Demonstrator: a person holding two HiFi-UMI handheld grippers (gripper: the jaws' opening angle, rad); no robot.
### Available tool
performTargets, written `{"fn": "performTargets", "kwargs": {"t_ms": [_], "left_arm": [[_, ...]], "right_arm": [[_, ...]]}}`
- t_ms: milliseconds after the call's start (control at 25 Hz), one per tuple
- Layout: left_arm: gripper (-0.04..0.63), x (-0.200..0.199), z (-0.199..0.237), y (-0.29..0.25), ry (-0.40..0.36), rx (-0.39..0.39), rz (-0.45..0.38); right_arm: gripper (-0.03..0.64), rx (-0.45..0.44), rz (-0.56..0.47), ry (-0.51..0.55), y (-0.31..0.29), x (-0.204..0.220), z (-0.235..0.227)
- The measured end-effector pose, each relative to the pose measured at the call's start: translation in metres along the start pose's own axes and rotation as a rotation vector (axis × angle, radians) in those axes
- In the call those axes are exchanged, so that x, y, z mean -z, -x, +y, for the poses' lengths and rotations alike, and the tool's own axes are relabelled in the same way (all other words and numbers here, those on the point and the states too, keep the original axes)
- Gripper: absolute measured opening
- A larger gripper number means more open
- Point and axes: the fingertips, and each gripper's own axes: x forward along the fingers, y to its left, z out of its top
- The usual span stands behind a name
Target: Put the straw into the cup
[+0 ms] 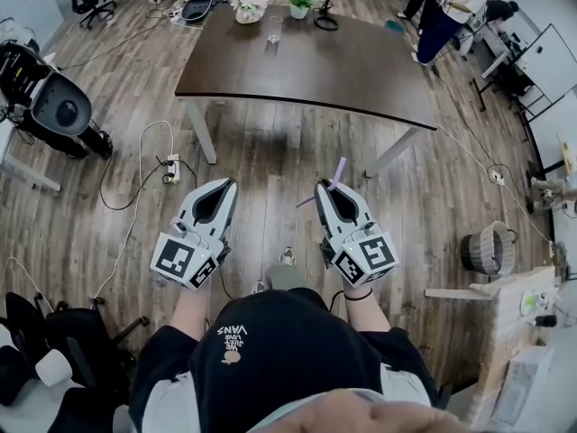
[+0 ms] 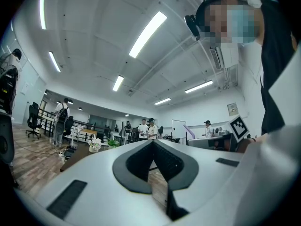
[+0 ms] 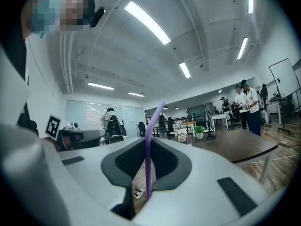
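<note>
Right tongs (image 1: 325, 186) clamp a purple straw (image 1: 337, 171); left tongs (image 1: 225, 185) closed, empty. Table (image 1: 343, 66) with cup (image 1: 274, 30) stands far; open wood floor (image 1: 270, 152) between.

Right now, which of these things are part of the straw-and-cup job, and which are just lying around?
For the job: purple straw, clamped in the right gripper; clear cup on the dark table.

Just lying about: vase of flowers, potted plant, desk lamp, wicker basket, power strip on the floor.
</note>
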Motion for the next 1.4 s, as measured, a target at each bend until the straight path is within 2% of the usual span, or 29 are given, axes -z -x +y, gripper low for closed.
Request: {"fn": "performTargets", "kwargs": {"t_ms": [440,1000,1400], "left_arm": [[0.009,0.015,0.041,-0.061,-0.009,-0.022,0.027],[0.011,0.023,0.084,-0.157,0.008,-0.093,0.032],[0.011,0.038,0.118,-0.209,0.026,-0.097,0.056]], "right_arm": [[0.044,-0.026,0.003,-0.017,-0.059,0.002,-0.054],[0.044,-0.103,0.004,-0.025,-0.131,-0.005,-0.139],[0.044,-0.11,0.026,-0.04,-0.177,0.002,-0.18]]}}
